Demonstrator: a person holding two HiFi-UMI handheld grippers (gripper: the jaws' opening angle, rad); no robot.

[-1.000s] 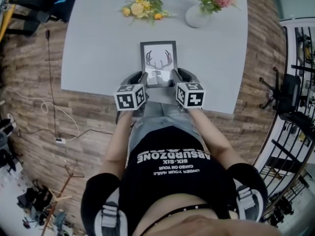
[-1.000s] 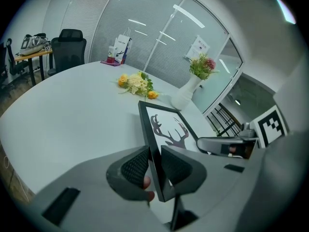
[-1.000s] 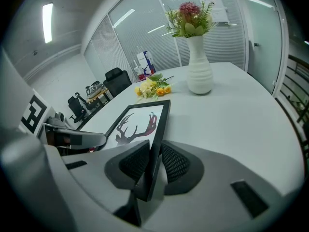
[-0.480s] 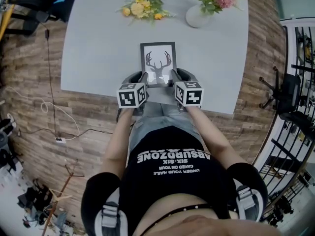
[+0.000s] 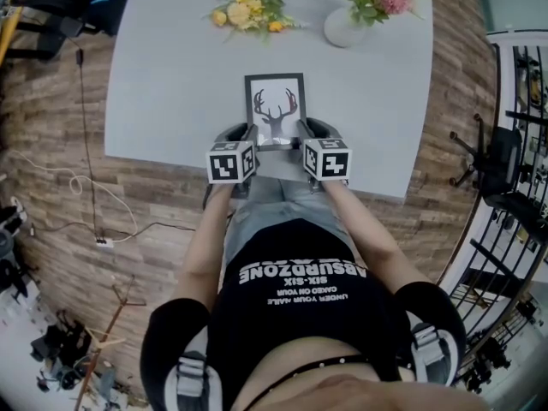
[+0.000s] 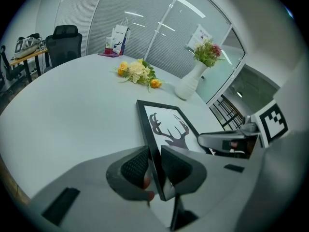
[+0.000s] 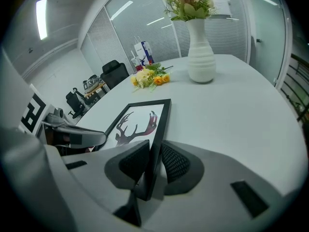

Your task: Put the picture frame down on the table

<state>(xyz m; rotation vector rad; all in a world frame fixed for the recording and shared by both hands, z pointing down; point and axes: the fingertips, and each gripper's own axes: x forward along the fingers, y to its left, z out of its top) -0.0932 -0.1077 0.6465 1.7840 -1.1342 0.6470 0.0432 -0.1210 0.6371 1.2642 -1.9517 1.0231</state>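
So the picture frame (image 5: 275, 112) is a thin black one with a white mat and a dark deer-antler silhouette print, portrait shape. It sits in the middle of the head view, over the near part of the grey bench (image 5: 171, 101). It's tilted, with its far edge low to the surface. No view really shows whether that edge is touching.

The left hand-held gripper (image 6: 155, 166) is clamped on the frame's lower left edge, one ribbed pad on each face. The right hand-held gripper (image 7: 153, 163) is doing the same on the lower right edge.

The bench's near edge runs just under the two marker cubes. There's plenty of bare bench left and right of the frame. The loose yellow flower bunch (image 5: 248, 11) and the white vase (image 5: 345, 27) are up at the top, well apart from it.
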